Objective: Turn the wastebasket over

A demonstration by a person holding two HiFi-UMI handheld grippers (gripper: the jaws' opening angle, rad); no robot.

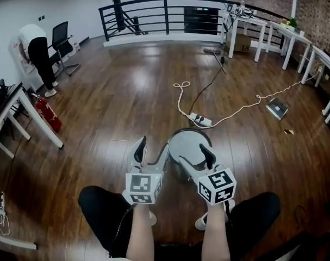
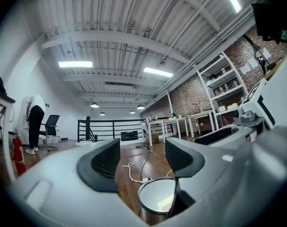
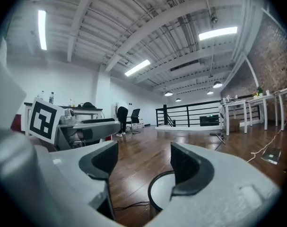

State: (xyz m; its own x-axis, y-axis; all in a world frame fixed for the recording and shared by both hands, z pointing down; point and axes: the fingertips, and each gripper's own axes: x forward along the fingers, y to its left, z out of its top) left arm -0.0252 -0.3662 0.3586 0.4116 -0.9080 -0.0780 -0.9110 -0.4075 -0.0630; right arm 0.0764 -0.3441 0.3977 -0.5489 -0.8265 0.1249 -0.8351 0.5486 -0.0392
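**Wastebasket not yet turned: grippers only placed beside it**

- Floor point(image 1: 126, 91): wood. The wastebasket point(image 1: 187, 143) is stood on it, directly ahead of the person's knees. A power strip point(image 1: 200, 119) with its cable is seen just behind it.
- Wastebasket: round, with a dark rim and a metal-looking wall. A light round face is shown upward, which is read as the open mouth, so it is judged upright and untipped. The whole turn is judged as left to do: grip, tilt, set down on the rim.
- Left gripper point(image 1: 152, 150): jaws are spread wide and nothing is held between the pads. It is held level, just left of the basket. In its own view the rim is seen low, under the right jaw. No contact is seen.
- Right gripper point(image 1: 196, 157): jaws are spread wide and nothing is clamped. In the head view it is laid over the near rim. In its own view the rim lies below the jaws. Contact cannot be confirmed.
- Contents: the interior is seen as light grey and mostly bare. One pale patch point(image 2: 165, 203) is noted in the left gripper view, and paper or reflection cannot be told. If it is loose, a spill is to be expected on the turn.
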